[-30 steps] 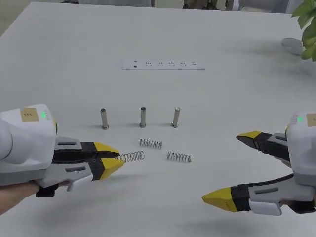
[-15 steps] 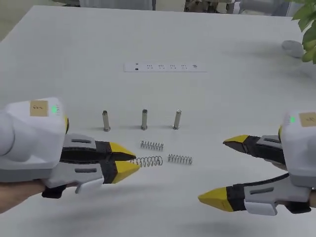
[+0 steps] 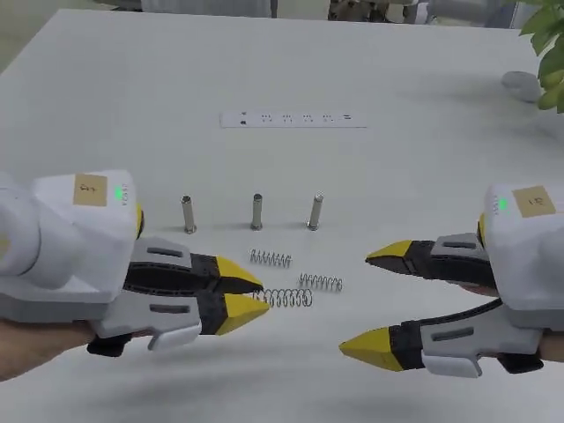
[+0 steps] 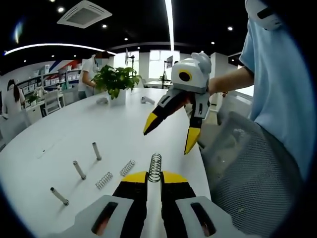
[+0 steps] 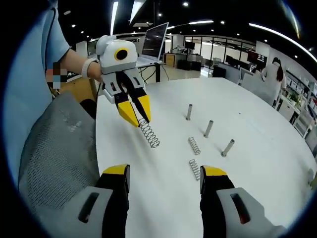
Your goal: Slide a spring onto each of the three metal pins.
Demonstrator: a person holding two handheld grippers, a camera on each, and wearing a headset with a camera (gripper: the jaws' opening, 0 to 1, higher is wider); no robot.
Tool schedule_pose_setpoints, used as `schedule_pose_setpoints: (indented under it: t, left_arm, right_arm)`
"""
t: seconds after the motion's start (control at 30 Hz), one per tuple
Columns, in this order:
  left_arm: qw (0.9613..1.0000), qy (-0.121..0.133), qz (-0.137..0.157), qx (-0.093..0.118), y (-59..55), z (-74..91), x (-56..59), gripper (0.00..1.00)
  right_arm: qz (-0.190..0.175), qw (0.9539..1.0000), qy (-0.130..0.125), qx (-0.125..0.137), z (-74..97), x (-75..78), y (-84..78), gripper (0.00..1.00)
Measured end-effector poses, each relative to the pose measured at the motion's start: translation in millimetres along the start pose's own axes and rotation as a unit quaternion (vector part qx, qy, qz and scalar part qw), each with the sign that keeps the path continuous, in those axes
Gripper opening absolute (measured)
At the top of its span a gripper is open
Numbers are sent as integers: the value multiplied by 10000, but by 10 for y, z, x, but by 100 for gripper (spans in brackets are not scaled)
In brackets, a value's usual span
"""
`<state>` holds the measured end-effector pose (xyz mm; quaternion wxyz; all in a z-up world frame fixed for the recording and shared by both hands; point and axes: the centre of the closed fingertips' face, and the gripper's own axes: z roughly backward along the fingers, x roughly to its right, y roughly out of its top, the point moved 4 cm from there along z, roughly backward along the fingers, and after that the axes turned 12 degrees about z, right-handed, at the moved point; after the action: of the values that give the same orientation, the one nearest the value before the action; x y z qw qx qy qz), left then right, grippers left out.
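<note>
Left gripper (image 3: 262,295) carried spring (image 3: 287,298) rightward, axis horizontal.

A wide white matte tabletop (image 3: 132,79) carries a long flat white power strip (image 3: 293,118) with a row of sockets, lying across its middle. At its far right corner, the leaves of a green potted plant (image 3: 551,40) show close to a small pale grey rounded object (image 3: 522,81). In the left gripper view a grey mesh chair back (image 4: 242,168) stands at the table's edge under a dark ceiling with bright strip lights (image 4: 169,20), and in the right gripper view an open dark laptop (image 5: 154,38) stands near the table's far end, with office shelving (image 5: 297,84) off to one side.
</note>
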<state>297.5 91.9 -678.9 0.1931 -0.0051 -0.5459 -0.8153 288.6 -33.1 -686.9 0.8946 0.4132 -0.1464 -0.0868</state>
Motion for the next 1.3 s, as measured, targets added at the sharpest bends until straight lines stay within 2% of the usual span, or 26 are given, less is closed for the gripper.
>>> schedule_pose_setpoints:
  t: [0.3, 0.43, 0.73, 1.03, 1.3]
  left_arm:
    - [9999, -147, -15, -32, 10, -47, 62, 1]
    - [9998, -175, -34, -29, 19, -59, 71, 1]
    - [9997, -239, -56, -55, 13, -77, 95, 1]
    - [9995, -275, -93, -123, -16, -80, 119, 1]
    - [9995, -292, -83, -132, -19, -78, 121, 1]
  right_arm:
    - [457, 9985, 297, -94, -61, -90, 62, 39]
    - [572, 9977, 356, -103, -81, -105, 82, 35]
    - [876, 9951, 436, -116, -97, -130, 118, 20]
    - [1114, 9921, 547, -156, -153, -183, 130, 12]
    - [1237, 9903, 605, -183, -173, -181, 135, 11]
